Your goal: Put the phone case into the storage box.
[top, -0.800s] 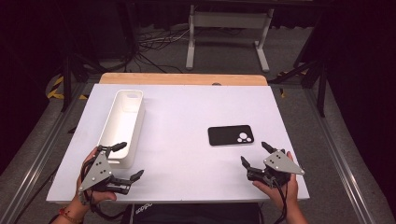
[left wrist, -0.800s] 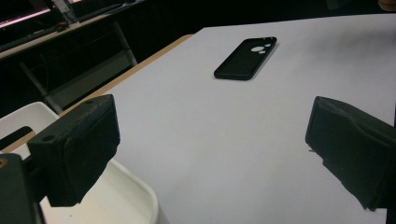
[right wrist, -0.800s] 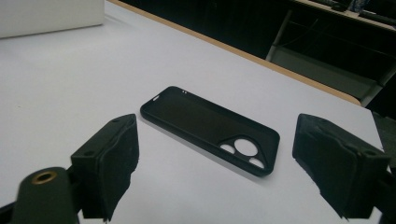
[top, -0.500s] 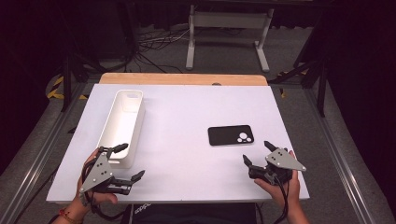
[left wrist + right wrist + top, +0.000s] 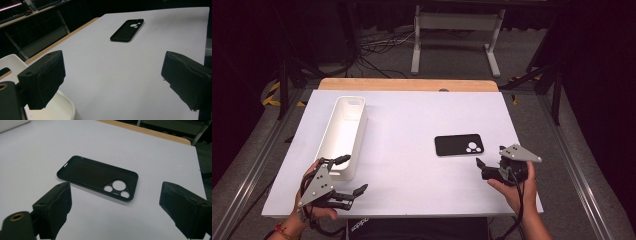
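A black phone case (image 5: pixel 459 144) lies flat, inner side up, right of the table's middle. In the right gripper view the phone case (image 5: pixel 97 177) lies just beyond my jaws, camera holes to the right. My right gripper (image 5: pixel 482 169) hovers a little nearer the front edge than the case, open and empty, as the right gripper (image 5: pixel 115 200) also shows. My left gripper (image 5: pixel 352 174) stands open at the front left beside the near end of a long white bin (image 5: pixel 344 135). The left gripper (image 5: pixel 112 67) has nothing between its jaws, and the phone case (image 5: pixel 127 30) lies far ahead.
The white table (image 5: pixel 412 115) ends in a wooden strip (image 5: pixel 407 84) at the far edge. A corner of the white bin (image 5: pixel 58 107) sits under my left jaw. Beyond the table are a metal stand (image 5: pixel 457 30) and cables on the floor.
My right gripper has moved a little away from the front edge, toward the phone case. The left gripper, the bin and the case have stayed put.
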`<action>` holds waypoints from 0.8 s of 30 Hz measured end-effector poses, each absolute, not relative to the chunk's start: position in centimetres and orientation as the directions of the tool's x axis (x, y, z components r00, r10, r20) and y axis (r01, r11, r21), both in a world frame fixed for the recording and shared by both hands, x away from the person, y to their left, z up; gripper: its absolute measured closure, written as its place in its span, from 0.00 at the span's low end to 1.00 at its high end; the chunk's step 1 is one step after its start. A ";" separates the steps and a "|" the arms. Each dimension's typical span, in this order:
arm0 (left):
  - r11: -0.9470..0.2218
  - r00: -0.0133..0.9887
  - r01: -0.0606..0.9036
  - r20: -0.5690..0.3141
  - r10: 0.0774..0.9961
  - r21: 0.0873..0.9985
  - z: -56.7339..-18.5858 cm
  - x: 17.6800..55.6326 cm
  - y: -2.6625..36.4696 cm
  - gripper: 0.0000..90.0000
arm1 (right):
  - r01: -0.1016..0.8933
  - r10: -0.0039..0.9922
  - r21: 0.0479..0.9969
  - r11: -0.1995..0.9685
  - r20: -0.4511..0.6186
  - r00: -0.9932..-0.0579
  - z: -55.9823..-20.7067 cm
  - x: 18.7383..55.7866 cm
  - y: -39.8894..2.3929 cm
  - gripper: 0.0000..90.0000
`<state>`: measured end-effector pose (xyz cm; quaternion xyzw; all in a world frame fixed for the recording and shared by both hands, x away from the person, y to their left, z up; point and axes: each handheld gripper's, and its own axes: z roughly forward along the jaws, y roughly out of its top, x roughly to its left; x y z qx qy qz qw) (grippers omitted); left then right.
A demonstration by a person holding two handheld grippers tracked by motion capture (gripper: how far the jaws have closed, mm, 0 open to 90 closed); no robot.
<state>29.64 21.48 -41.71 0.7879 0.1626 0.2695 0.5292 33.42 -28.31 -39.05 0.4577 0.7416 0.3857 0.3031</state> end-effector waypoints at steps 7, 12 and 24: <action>-0.395 0.810 -0.020 0.246 0.532 0.919 -41.8 29.6 21.3 0.06 | 0.593 0.933 0.769 0.239 -0.012 -0.360 -37.8 36.3 -28.6 0.15; -0.404 0.812 -0.017 0.248 0.529 0.915 -41.8 29.7 21.2 0.06 | 0.716 0.939 0.662 0.221 0.054 -0.341 -37.8 39.3 -28.7 0.22; -0.410 0.814 -0.013 0.248 0.525 0.912 -41.9 29.7 21.2 0.06 | 0.845 0.968 0.517 0.139 0.109 -0.226 -41.4 44.3 -29.6 0.35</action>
